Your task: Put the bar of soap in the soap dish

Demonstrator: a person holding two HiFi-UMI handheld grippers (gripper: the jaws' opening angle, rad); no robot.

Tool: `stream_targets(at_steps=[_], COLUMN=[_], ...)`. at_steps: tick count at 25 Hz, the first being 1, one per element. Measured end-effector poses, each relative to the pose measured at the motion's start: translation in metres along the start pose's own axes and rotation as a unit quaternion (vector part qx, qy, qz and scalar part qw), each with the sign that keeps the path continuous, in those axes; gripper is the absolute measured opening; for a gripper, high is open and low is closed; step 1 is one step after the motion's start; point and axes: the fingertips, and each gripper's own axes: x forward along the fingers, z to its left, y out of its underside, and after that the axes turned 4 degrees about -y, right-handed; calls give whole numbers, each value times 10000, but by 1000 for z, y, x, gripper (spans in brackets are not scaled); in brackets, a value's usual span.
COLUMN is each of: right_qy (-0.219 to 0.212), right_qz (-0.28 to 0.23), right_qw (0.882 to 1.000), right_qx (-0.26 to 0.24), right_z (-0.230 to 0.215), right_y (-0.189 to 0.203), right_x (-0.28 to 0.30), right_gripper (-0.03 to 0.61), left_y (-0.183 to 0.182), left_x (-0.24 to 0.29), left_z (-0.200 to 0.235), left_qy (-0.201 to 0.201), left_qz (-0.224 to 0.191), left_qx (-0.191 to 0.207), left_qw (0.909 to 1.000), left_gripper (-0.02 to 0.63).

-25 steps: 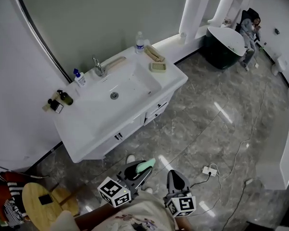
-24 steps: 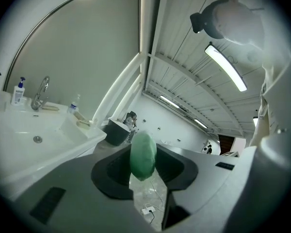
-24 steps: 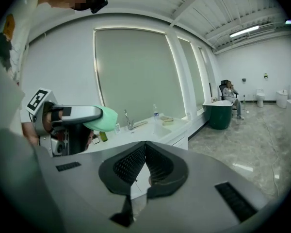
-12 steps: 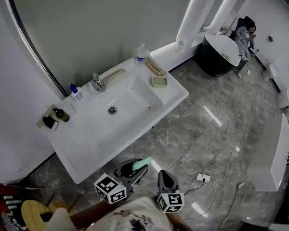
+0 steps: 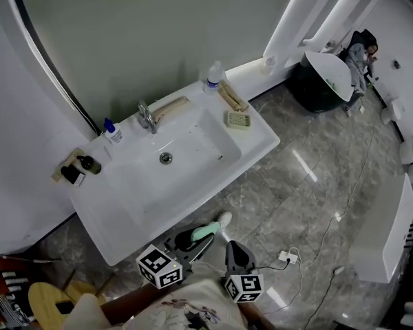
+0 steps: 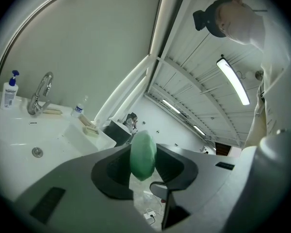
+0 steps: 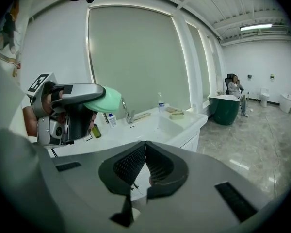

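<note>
In the head view a pale green bar of soap [image 5: 206, 232] sticks out from my left gripper [image 5: 199, 236], which is shut on it just off the front edge of the white vanity [image 5: 193, 184]. The left gripper view has the soap [image 6: 143, 159] upright between the pads. The ribbed soap dish [image 5: 238, 119] sits on the vanity's far right corner, and shows small in both gripper views [image 6: 90, 130] [image 7: 176, 114]. My right gripper [image 5: 235, 247] hangs beside the left one, and its jaws [image 7: 145, 143] meet with nothing between them.
A faucet [image 5: 146, 115], a blue-capped pump bottle [image 5: 111, 130], a water bottle [image 5: 213, 76] and dark bottles [image 5: 82, 163] line the back of the sink. A power strip [image 5: 286, 257] lies on the marble floor. A dark green tub [image 5: 323, 81] stands far right, with a seated person beside it.
Both grippers have come closer to the vanity's front edge, the left still holding the soap. The sink now fills more of the head view.
</note>
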Motion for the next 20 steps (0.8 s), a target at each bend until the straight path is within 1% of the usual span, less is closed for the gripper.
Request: stream_targets(at_steps=[5,8,12,16,20], right_qy=[-109,-218,-290,-324,-533], right_qz=[-48,-89,-190,-328,-353], right_qw=[9999,9997,9994,9988,9980], right_qx=[55,51,89,155,0], right_z=[-14,-31,-72,-125,-169], right_y=[-15,-26,-47,-86,-121], right_x=[22,42,72,96,117], right_gripper=[6,6,5,6,6], left_y=[-9,-17,-29,-45,-62], left_x=[18,39,82,137,191], left_z=[19,31,48,58,63], left_qy=[-194,-313,-472,-616,-774], left_qz=[19,6,-41,-33,-107], left_qx=[-27,18,88,105,114], left_qw=[9998,9995,9988,9980,9969], left_gripper=[130,130,130,130,130])
